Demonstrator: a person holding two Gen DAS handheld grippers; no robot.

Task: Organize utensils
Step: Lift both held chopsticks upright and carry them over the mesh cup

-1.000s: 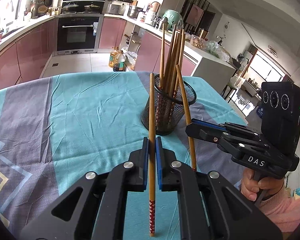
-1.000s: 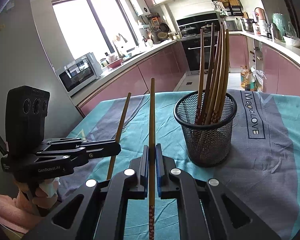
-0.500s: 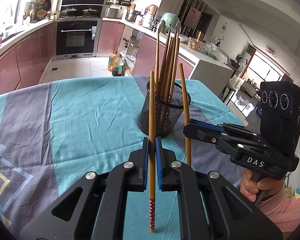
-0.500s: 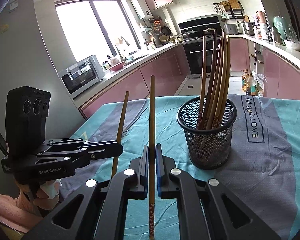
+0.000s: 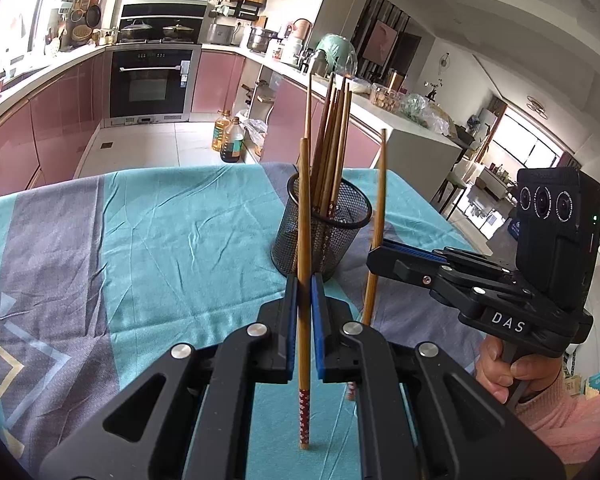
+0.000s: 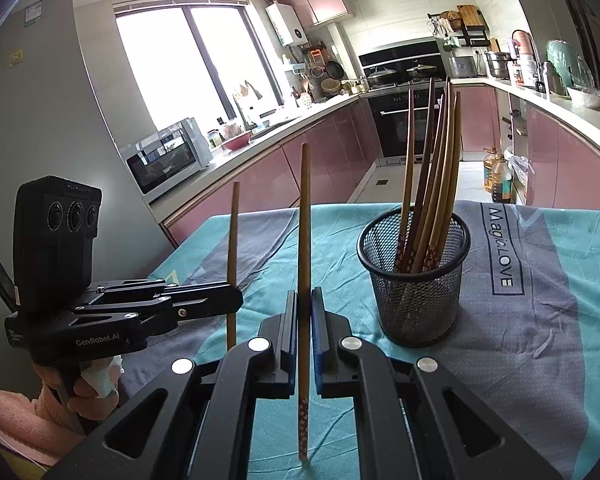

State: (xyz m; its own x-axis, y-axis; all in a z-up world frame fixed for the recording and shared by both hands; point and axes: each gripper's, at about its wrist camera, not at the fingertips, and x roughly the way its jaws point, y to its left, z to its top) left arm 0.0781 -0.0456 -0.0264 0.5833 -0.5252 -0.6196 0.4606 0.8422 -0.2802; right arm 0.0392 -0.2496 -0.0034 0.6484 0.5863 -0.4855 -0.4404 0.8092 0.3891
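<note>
Left gripper (image 5: 304,292): clamping tight on an upright brown wooden chopstick (image 5: 304,240), centre frame.
Right gripper (image 6: 304,308): gripping a second upright chopstick (image 6: 305,280) likewise.
Black wire-mesh cup (image 6: 414,280): standing right of centre on the teal-grey tablecloth (image 6: 540,300), holding more chopsticks.

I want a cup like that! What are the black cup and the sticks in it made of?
The mesh holder looks like black-painted metal wire: you can see through its tiny holes. The chopsticks in it look like smooth brown wood or bamboo, with patterned red ends near the bottom.
</note>
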